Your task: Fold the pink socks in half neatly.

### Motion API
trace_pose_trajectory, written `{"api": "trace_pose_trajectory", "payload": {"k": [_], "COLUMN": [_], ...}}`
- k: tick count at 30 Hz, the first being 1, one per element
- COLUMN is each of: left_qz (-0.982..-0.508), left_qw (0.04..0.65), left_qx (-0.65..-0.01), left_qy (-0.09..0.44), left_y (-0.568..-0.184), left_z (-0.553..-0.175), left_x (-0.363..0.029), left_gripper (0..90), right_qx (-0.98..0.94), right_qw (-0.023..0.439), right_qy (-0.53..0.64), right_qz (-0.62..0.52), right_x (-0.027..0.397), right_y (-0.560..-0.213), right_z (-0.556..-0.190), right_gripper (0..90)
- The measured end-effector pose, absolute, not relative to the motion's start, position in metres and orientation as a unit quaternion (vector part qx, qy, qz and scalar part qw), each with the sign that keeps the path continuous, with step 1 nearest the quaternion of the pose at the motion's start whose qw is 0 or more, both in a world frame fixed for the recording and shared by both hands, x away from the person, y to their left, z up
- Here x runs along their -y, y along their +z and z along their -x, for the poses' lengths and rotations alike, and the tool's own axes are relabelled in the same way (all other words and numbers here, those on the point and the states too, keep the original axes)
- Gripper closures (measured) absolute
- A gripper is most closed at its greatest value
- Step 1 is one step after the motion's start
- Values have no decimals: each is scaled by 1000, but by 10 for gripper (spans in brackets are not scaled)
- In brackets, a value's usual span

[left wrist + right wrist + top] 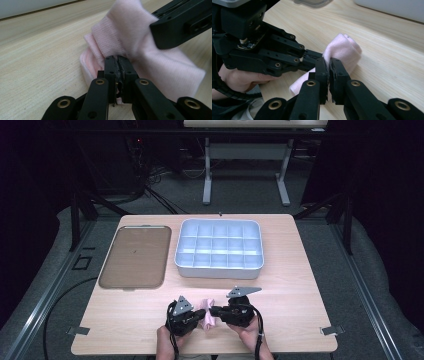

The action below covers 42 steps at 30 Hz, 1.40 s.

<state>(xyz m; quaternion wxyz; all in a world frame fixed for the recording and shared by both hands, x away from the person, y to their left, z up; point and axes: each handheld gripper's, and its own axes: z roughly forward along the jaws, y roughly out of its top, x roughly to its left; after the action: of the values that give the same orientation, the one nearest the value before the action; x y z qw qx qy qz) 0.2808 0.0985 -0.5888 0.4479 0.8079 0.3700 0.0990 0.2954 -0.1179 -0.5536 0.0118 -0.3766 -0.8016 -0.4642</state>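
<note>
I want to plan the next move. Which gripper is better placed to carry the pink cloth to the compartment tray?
Probably right. Both grippers pinch the pink cloth, but the right gripper sits nearer the compartment tray; the left gripper is farther off.

**Item counts**

One light wooden rectangular table [300, 285]. One flat brown rectangular tray with a thin metal rim [136, 256]. One pale blue-grey plastic organiser box with a grid of compartments [219, 248]; compartment grid reads as four rows of five, twenty in all, though far rows are small. One soft pink knitted cloth, bunched [208, 312] [160, 65] [342, 51]. Two black two-jaw handheld grippers: left [199, 316] [117, 65], right [215, 310] [328, 67]. Two grey three-cornered plates, one per gripper. Two hands at bottom edge.
</note>
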Motion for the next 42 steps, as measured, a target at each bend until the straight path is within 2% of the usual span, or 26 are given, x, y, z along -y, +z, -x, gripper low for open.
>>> {"api": "trace_pose_trajectory", "payload": {"k": [4, 8, 15, 19, 25, 28, 35, 42], "left_qz": [-809, -809, -811, -816, -824, -818, -818, -828], "left_qw": [447, 446, 453, 456, 457, 465, 457, 433], "left_qx": [-370, -370, -367, -354, -332, -335, -344, -349], "left_qy": [95, 94, 55, 32, 41, 43, 62, 70], "left_y": [-589, -588, -588, -588, -585, -583, -578, -582], "left_z": [-282, -282, -290, -291, -290, -288, -284, -288], "left_x": [-100, -100, -101, -93, -79, -83, -95, -92], "left_gripper": [861, 860, 862, 862, 858, 849, 825, 875], "right_qx": [804, 808, 807, 806, 798, 825, 818, 812], "right_qw": [26, 18, 24, 12, -8, 4, -5, -3], "right_qy": [-464, -458, -455, -454, -449, -398, -407, -425], "right_qz": [372, 371, 375, 378, 402, 402, 407, 401], "right_x": [107, 105, 107, 115, 134, 147, 149, 143], "right_y": [-556, -557, -558, -555, -552, -545, -545, -544], "right_z": [-302, -303, -305, -299, -287, -288, -287, -290], "right_gripper": [858, 858, 858, 858, 858, 858, 857, 857]}}
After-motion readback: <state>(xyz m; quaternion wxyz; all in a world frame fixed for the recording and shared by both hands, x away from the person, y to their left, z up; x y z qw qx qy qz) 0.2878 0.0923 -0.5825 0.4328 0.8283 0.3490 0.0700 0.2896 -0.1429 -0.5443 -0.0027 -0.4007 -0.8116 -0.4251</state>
